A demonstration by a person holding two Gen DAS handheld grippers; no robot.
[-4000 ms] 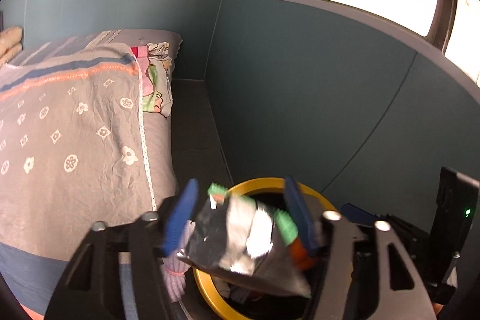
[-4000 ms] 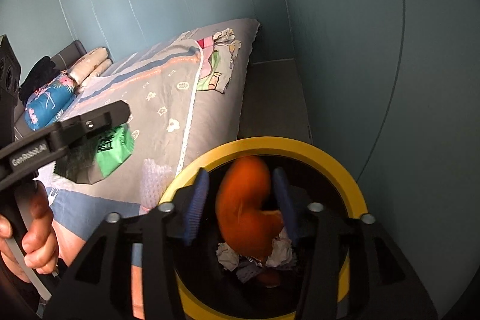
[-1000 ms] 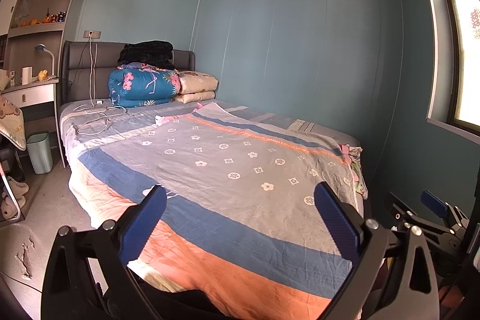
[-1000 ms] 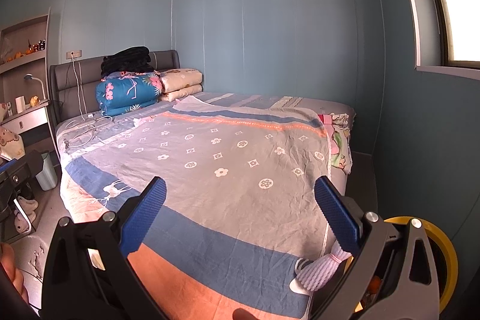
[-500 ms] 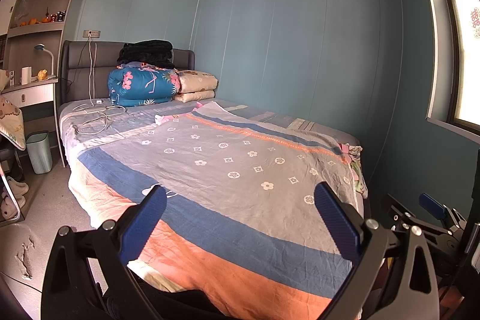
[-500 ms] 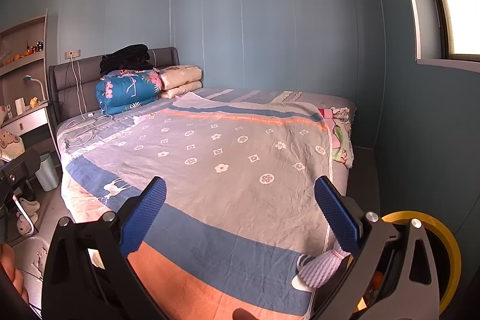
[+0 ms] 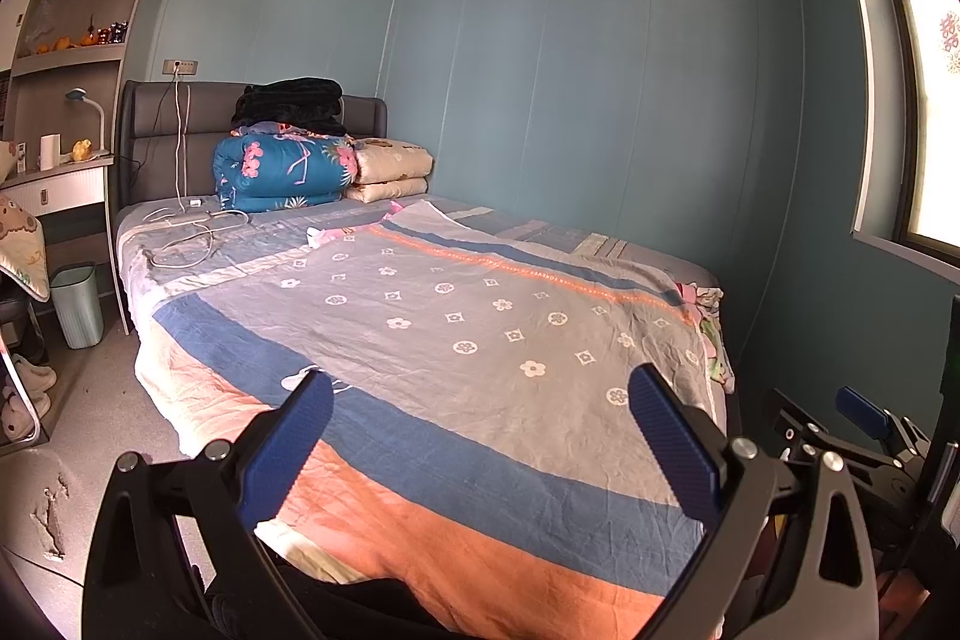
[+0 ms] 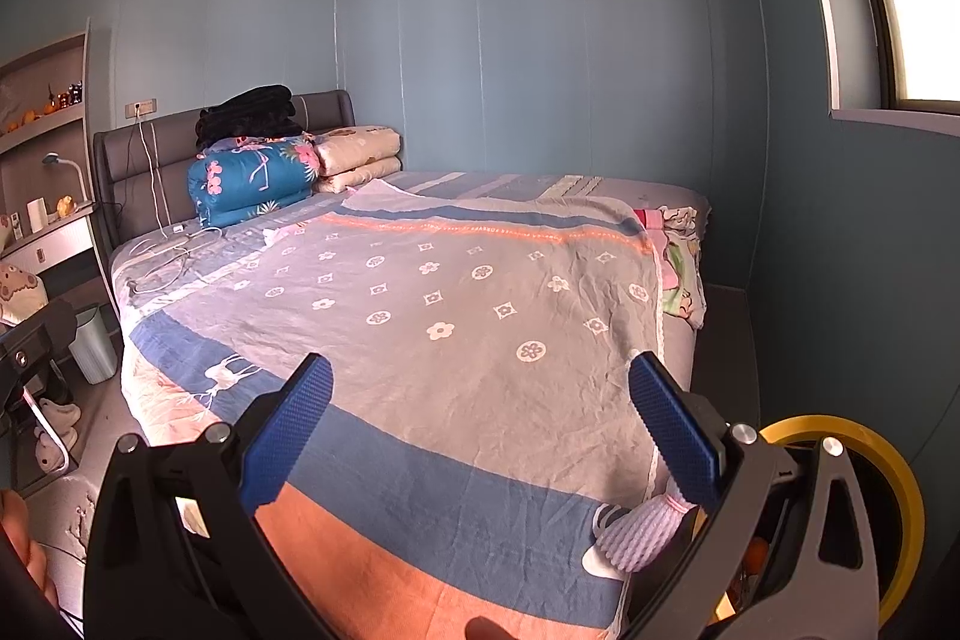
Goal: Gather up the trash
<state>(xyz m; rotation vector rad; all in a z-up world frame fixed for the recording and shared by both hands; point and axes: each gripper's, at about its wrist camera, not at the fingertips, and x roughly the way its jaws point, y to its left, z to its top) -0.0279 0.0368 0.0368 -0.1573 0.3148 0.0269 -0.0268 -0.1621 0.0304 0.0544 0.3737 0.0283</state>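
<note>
My left gripper point(image 7: 480, 436) is open and empty, held above the near end of the bed point(image 7: 456, 340). My right gripper point(image 8: 480, 430) is open and empty too, over the same bed point(image 8: 456, 316). The yellow-rimmed trash bin point(image 8: 900, 496) stands on the floor at the lower right of the right wrist view, partly hidden behind the right finger; a bit of orange trash point(image 8: 757, 553) shows inside it. The right gripper's body shows at the right edge of the left wrist view point(image 7: 864, 436). No loose trash shows on the bed.
A patterned blanket covers the bed; folded quilts point(image 7: 282, 172) and pillows point(image 7: 390, 172) sit by the headboard, with white cables point(image 7: 186, 226) beside them. A pale green bin point(image 7: 78, 304) stands at the left. A white netted bundle point(image 8: 642, 526) hangs at the bed's near corner.
Four seconds ago both grippers held trash over the yellow bin; now both are open, empty and raised facing the bed. In the last second the views barely shifted.
</note>
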